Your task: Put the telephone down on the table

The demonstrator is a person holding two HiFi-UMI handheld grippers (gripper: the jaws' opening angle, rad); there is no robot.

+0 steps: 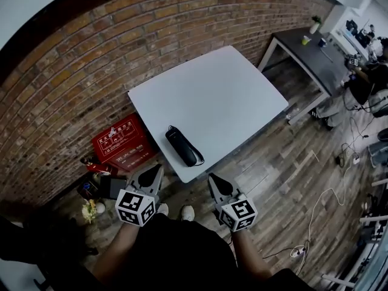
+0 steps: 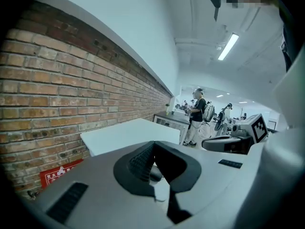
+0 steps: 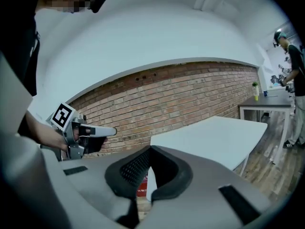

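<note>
Scene: a person stands at the near corner of a white worktop [image 1: 230, 96] set against a brick wall [image 1: 73, 71], a hand-held gripper in each hand.
Telephone: the black telephone [image 1: 183, 145] lies flat on the worktop near its front edge, a thin cord looping at the end nearest the person.
Left gripper: the left gripper [image 1: 156, 171] hangs low by the body, short of the worktop edge, its jaws together on nothing.
Right gripper: the right gripper [image 1: 213, 179] is level with it, jaws pressed together and empty, apart from the telephone.
Step in hand: the put-down looks done, since the handset rests free with neither gripper touching it.
Next move: likely only to keep both grippers clear, as the handset sits close to the edge and a nudge could tip it off.
Background: a red sign [image 1: 120, 143] leans at the foot of the wall.
</note>
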